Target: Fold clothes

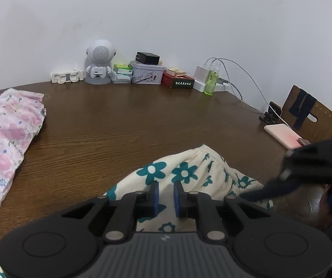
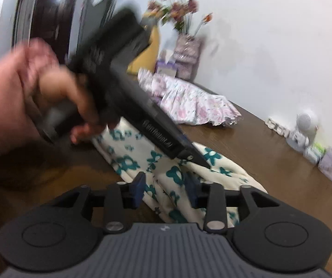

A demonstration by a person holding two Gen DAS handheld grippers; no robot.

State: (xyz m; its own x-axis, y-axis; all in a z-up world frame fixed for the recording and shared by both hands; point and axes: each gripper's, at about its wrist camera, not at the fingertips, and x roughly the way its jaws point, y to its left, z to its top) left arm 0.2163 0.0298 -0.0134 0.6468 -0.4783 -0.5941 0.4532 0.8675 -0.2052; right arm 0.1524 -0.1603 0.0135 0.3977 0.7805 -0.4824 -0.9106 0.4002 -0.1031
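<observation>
Two garments on the brown table: cream teal-flowered cloth rumpled at lower centre, pink floral garment bunched at left edge. Left gripper over the cream cloth, jaws narrowly parted, nothing visibly pinched; right gripper released, jaws straddling a raised ridge. Step judged: gathering cloth for a fold; next, secure an edge. Right view motion-blurred; cloth's outline cut off below.

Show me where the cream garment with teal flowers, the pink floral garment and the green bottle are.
cream garment with teal flowers [image 1: 184, 173]: left wrist view, a teal flower.
pink floral garment [image 1: 8, 134]: left wrist view, middle of cloth.
green bottle [image 1: 211, 81]: left wrist view, its body.
</observation>
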